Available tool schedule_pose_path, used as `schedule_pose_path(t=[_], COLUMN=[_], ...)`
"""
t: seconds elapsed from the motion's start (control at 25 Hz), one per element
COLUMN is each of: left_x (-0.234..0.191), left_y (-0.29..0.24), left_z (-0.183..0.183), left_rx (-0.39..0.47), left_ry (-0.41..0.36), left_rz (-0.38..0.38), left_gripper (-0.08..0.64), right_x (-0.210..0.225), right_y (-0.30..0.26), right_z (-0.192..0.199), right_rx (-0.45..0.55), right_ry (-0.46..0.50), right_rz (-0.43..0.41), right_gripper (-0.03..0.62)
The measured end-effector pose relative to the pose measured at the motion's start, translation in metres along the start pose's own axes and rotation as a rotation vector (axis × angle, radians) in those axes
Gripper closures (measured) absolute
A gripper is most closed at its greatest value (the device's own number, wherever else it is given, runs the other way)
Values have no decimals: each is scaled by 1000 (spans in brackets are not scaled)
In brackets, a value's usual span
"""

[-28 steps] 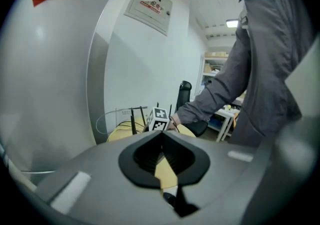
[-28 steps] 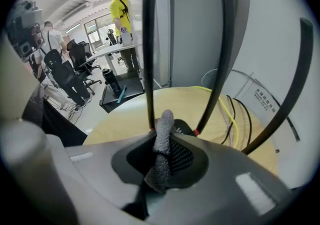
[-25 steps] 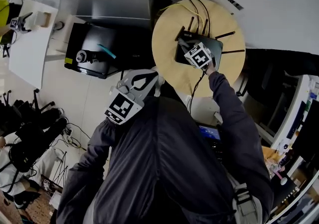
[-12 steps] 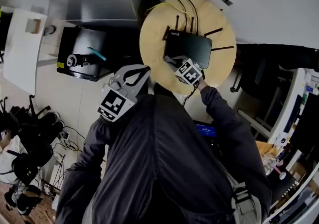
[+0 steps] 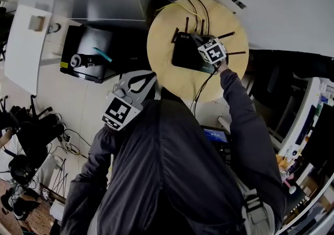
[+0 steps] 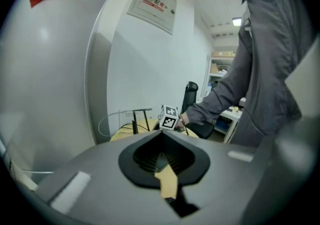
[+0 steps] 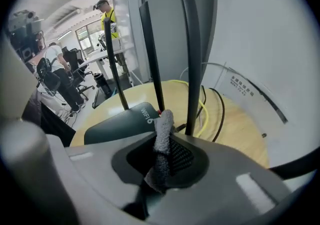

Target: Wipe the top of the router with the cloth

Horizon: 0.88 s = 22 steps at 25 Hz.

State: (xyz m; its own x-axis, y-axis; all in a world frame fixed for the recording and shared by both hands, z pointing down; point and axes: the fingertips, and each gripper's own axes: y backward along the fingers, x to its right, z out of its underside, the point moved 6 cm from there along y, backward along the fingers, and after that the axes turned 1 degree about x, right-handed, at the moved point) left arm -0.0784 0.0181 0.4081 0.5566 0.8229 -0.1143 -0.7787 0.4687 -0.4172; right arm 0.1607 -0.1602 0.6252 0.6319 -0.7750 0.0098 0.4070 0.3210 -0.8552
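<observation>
The right gripper (image 7: 165, 131), jaws clamped on the cloth (image 7: 161, 151), holds it down on the router (image 5: 183, 57) on the table (image 5: 166, 74) for wiping, while the left gripper (image 5: 138, 83), jaws together and empty, hangs clear by the body.

You hold two grippers, the left gripper (image 6: 162, 164) and the right gripper (image 7: 162, 156). There is one cloth (image 7: 161, 136), one router (image 5: 188, 54) and one round table (image 5: 162, 46). In the right gripper view you can count three antennas (image 7: 192, 54) standing up. The head view shows five, possibly six, since your gripper covers part of the router's edge. One yellow cable (image 7: 205, 108) and two black cables (image 7: 222, 119) lie on the tabletop behind the router. One black case (image 5: 104, 69) lies off the table. Two people (image 7: 55, 69) show in the background of the right gripper view.
</observation>
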Motion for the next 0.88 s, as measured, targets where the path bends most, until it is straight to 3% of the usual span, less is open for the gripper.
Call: schedule_pose_path(t=[0.16, 0.6, 0.76, 0.88], left_x=[2, 2, 2, 1], left_y=[5, -8, -10, -6], left_z=[4, 1, -1, -2], left_rx=[-3, -2, -3, -3], left_ry=[12, -19, -30, -31], left_rz=[-5, 72, 81, 70], left_gripper=[569, 569, 569, 569], right_x=[-16, -129, -117, -73], right_y=[-1, 29, 30, 34], right_z=[11, 70, 67, 53], right_rx=[-25, -10, 21, 57], right_ry=[-1, -5, -25, -66], right_rz=[-35, -173, -174, -94], right_gripper=[554, 555, 555, 554])
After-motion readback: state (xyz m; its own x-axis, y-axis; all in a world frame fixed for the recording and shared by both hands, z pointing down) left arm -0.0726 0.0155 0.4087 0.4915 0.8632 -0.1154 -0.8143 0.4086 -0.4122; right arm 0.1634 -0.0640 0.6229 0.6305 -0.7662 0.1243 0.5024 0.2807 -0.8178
